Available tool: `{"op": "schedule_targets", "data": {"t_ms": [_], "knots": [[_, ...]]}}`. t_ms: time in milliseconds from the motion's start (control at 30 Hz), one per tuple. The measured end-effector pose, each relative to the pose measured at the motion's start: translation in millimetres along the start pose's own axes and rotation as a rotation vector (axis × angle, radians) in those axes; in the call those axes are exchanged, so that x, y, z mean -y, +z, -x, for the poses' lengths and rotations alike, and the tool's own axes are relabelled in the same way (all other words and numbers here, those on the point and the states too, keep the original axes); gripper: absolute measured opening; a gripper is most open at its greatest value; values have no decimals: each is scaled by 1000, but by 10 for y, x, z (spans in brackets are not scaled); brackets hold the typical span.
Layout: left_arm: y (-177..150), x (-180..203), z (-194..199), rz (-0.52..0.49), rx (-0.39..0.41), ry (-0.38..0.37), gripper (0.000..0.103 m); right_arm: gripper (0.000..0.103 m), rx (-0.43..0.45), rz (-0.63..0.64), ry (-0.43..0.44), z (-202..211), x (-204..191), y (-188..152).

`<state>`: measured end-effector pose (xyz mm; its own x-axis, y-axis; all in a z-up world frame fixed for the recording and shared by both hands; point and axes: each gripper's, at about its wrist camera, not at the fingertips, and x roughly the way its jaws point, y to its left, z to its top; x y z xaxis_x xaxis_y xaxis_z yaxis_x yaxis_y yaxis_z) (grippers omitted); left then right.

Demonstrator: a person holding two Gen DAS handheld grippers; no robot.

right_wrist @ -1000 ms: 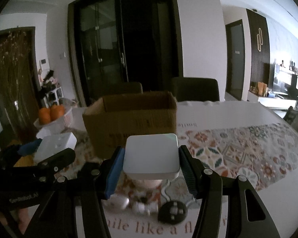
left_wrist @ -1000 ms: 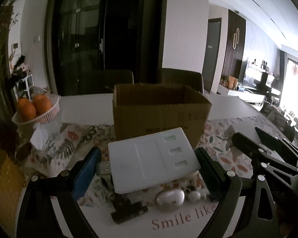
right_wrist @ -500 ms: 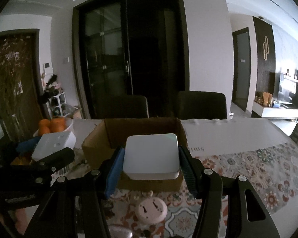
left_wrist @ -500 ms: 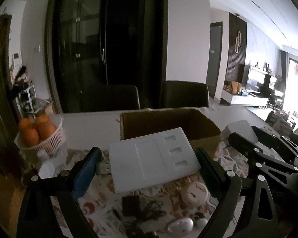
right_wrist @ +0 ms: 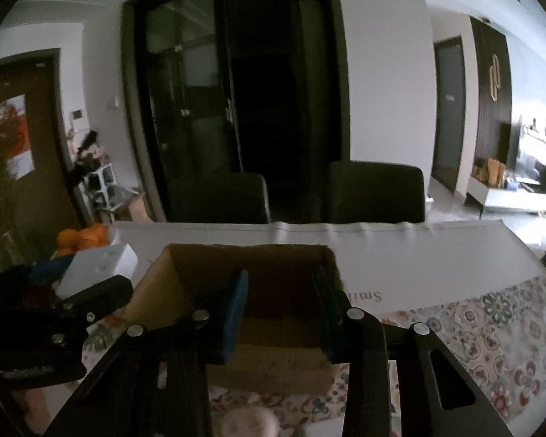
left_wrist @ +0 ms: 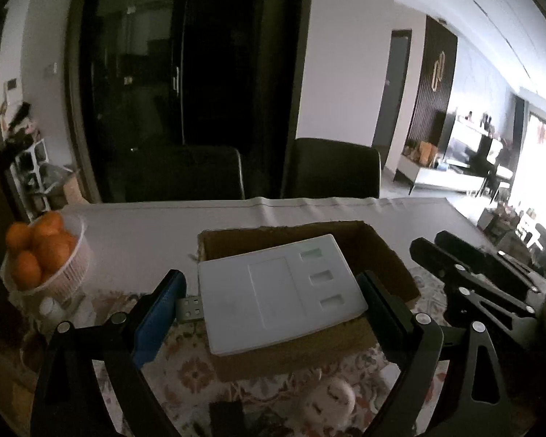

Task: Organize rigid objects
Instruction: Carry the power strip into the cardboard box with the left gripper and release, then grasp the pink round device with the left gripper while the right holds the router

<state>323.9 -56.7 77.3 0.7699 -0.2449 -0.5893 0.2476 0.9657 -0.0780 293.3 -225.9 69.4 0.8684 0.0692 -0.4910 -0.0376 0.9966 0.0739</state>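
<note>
We hold our left gripper [left_wrist: 273, 302] tilted downward with its jaws spread wide, pads pressing both sides of what it carries. Our right gripper [right_wrist: 280, 309], angled down beside it, has nothing between its fingers [right_wrist: 233, 313], and its jaws are closing.

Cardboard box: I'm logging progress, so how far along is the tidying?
Done: nothing certain; the cardboard box is too dark inside to see. In hand: the left claw grips a white panel over the box; the right claw hangs above it, jaws closing on nothing. Left: a round white item and a black item lie on the tablecloth in front of the box.
</note>
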Motion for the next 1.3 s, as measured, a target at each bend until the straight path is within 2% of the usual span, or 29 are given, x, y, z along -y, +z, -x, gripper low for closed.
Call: {"op": "schedule_targets", "data": {"t_ms": [67,267,700,833,900,1033,1300], "knots": [[63,17,-139,9,-48,-32,95,35,-18,3,-18,-72,45,40],[127,94,-492,-11,-155,-24,95,35,-78,4,-46,-260,135,128],[-16,201,-869,-45,-283,-2,96,35,-160,-36,-59,-458,336,-38],[-52,227,-867,-52,-284,6,98,36,-160,-36,-73,-447,371,-57],[-48,241,-841,-59,-275,5,103,38,-162,-43,-76,-427,390,-60],[-59,265,-744,-69,-255,16,103,40,-165,-48,-77,-379,409,-58],[-176,297,-400,-69,-182,21,103,55,-126,-37,-79,-172,427,-91]]}}
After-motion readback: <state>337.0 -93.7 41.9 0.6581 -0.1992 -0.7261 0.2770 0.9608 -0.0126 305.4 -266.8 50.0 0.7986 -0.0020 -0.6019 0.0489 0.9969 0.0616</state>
